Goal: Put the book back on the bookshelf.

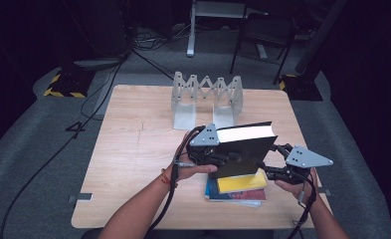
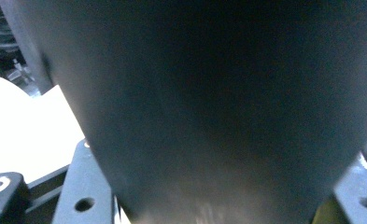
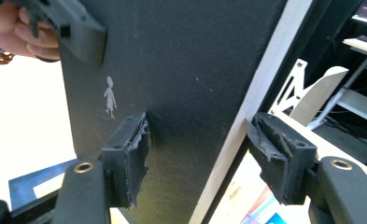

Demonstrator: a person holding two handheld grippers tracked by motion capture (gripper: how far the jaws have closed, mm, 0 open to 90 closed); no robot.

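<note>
My right gripper [image 3: 197,158] and left gripper [image 1: 209,152] both clamp the thick black hardcover book [image 1: 245,149] above the table's near edge — I'd lift evenly, no twisting.

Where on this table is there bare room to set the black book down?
Bare wood runs down the table's left half, beside the white rack. The near right is crowded: the black book, both grippers, and the stacked books.
</note>
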